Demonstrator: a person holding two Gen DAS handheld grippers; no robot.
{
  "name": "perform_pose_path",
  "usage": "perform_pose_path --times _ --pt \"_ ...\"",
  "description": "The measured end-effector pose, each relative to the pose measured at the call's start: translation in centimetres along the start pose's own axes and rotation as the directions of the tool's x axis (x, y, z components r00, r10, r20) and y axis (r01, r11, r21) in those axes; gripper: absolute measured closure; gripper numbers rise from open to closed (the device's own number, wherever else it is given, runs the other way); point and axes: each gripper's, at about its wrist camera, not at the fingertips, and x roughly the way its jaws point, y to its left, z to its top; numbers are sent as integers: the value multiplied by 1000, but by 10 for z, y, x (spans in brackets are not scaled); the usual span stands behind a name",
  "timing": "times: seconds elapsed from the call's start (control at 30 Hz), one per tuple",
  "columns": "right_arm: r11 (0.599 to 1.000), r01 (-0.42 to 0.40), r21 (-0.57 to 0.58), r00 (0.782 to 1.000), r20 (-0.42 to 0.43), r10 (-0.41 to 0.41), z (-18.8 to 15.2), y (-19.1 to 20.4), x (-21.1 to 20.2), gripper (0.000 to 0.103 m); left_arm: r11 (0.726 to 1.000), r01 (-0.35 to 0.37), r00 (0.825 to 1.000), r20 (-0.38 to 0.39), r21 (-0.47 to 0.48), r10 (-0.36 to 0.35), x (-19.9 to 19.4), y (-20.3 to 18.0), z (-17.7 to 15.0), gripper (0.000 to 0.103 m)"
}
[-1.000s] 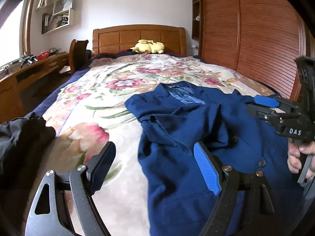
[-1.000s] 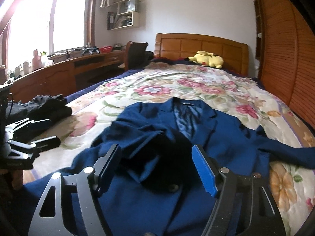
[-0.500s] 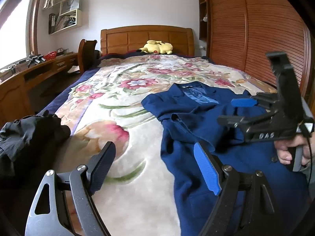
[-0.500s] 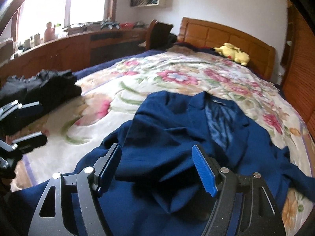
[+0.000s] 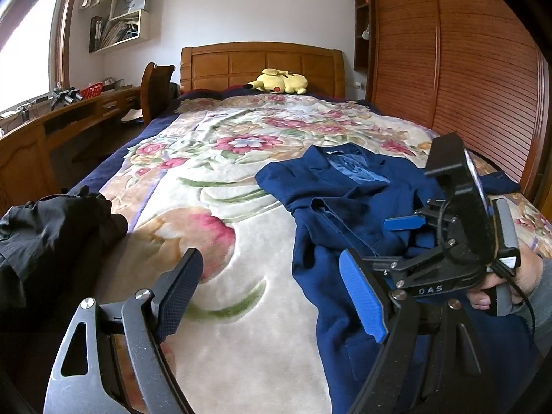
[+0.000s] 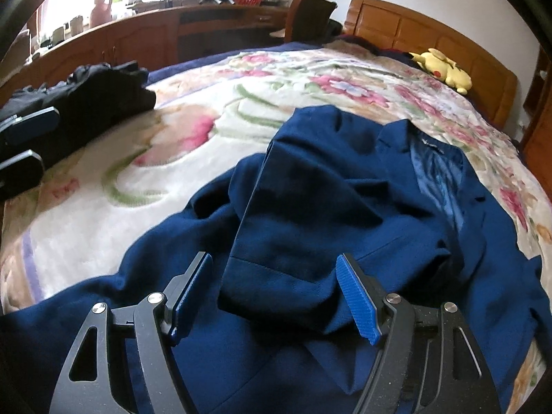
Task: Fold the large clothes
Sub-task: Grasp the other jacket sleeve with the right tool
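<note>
since a second earlier the right claw had swung down over the navy blazer's folded sleeve, pads apart; left claw, also apart, hung beside the blazer.

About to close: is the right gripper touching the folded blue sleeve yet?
Cannot tell. The right wrist view shows the right gripper open with the sleeve cuff between its fingers, but contact is unclear.
</note>
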Motion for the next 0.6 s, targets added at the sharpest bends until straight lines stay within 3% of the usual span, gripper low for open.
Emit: perform_pose_path --times 0.23,0.37,0.4,0.43,0.53,0.6 --pt "1000 8 -13 999 -34 -8 2 2 21 28 1000 2 1000 0 -2 -2 0 0 0 21" --pt "1000 9 10 999 -38 -8 1 -2 24 46 1000 6 1000 2 -3 -6 -1 0 0 21" --pt "1000 7 16 999 -35 -6 1 -4 23 63 1000 9 1000 3 -5 -9 -1 -1 1 21" --pt "1000 7 24 1000 -25 -7 2 -5 21 73 1000 12 1000 4 -7 -12 -1 -1 1 21" --pt "998 -11 70 1000 17 9 2 -15 7 86 1000 25 1000 14 -11 -25 -2 -5 4 21" --pt "995 -6 99 999 47 2 1 -23 -2 89 999 37 999 20 -11 -37 -3 -9 6 21"
